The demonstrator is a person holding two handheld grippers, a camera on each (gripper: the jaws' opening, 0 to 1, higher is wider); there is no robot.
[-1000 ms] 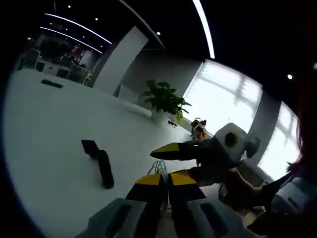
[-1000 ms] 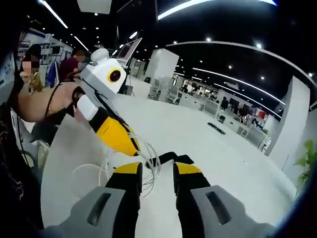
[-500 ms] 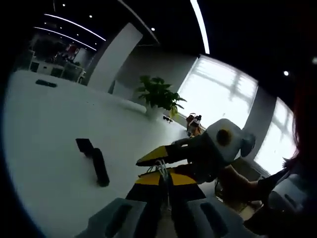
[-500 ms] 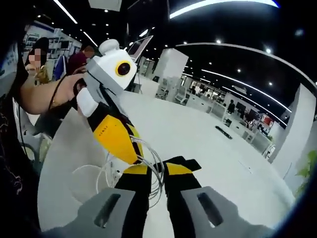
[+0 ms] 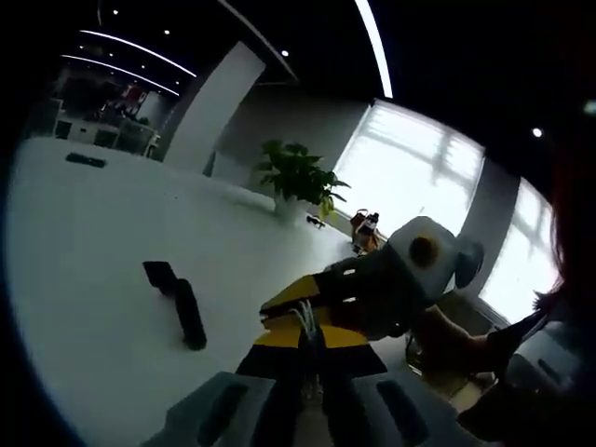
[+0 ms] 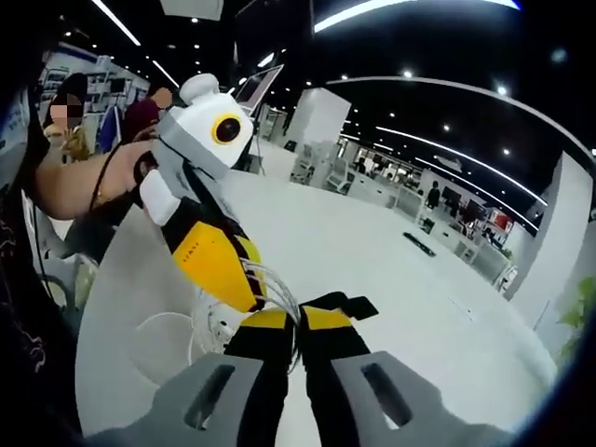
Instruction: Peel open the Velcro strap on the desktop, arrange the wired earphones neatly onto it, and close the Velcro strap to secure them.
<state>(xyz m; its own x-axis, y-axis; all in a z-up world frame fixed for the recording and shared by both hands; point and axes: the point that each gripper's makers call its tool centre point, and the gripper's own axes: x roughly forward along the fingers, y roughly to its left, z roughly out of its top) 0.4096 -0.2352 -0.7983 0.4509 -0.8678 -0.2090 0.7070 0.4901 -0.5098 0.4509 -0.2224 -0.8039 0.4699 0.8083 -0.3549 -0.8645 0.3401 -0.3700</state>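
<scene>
The left gripper [image 5: 310, 340] stood with jaws pressed together. The right gripper [image 6: 284, 326], likewise closed, met it from two o'clock, tips touching.

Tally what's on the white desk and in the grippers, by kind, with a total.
Velcro strap: 1
Wired earphones: 1 bundle
Potted plant: 1
Grippers: 2, left gripper and right gripper
Total: 5

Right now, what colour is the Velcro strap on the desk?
Black, clearest in the left gripper view: Velcro strap on the white desk.
</scene>
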